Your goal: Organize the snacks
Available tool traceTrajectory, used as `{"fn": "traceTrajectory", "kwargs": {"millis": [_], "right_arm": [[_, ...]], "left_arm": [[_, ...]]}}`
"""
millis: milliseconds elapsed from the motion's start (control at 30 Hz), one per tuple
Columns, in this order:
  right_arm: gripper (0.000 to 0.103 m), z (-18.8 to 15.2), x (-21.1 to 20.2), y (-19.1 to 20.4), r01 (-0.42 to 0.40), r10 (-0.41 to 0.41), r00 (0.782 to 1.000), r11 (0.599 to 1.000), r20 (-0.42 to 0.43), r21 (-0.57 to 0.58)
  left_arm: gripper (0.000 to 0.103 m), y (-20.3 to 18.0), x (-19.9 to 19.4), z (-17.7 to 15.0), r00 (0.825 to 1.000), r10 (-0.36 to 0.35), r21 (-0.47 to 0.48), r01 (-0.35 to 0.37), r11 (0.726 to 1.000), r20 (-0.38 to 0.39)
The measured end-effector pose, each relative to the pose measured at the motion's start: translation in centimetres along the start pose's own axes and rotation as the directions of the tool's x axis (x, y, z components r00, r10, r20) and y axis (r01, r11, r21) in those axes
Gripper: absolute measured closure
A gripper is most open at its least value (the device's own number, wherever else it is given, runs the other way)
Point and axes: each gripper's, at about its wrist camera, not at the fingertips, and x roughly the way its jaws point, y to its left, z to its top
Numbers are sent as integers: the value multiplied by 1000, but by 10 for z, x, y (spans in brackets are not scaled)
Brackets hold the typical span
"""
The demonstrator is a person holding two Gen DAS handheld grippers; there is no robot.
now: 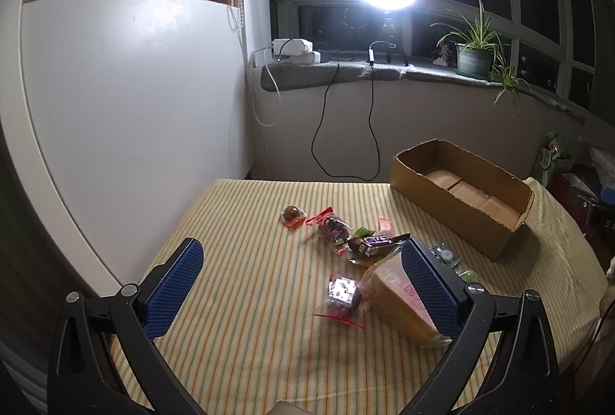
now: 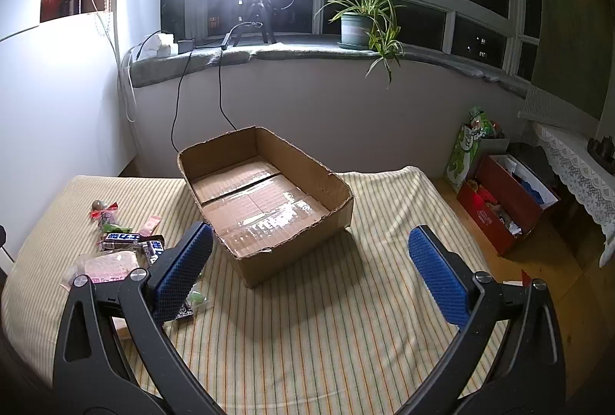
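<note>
open claw (image 2: 309, 253), cardboard box (image 2: 338, 211), snacks (image 2: 123, 238)

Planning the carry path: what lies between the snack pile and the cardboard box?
Bare striped cloth; left wrist view shows nothing between the snack pile and the cardboard box.

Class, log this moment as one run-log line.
box: empty | snacks: loose on cloth | left gripper: open, nothing held | right gripper: open, nothing held

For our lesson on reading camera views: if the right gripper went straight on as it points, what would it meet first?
Probably the open cardboard box, which lies dead ahead of the right gripper; depth is unclear.
</note>
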Motion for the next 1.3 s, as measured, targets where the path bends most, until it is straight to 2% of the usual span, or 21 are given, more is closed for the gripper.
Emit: {"fn": "traceTrajectory", "kwargs": {"millis": [1300], "right_arm": [[0,-1,1,1,-7,7,1000,1000,-7,1]], "left_arm": [[1,-9,-2,2,1000,-22,4,22,1000,3]]}}
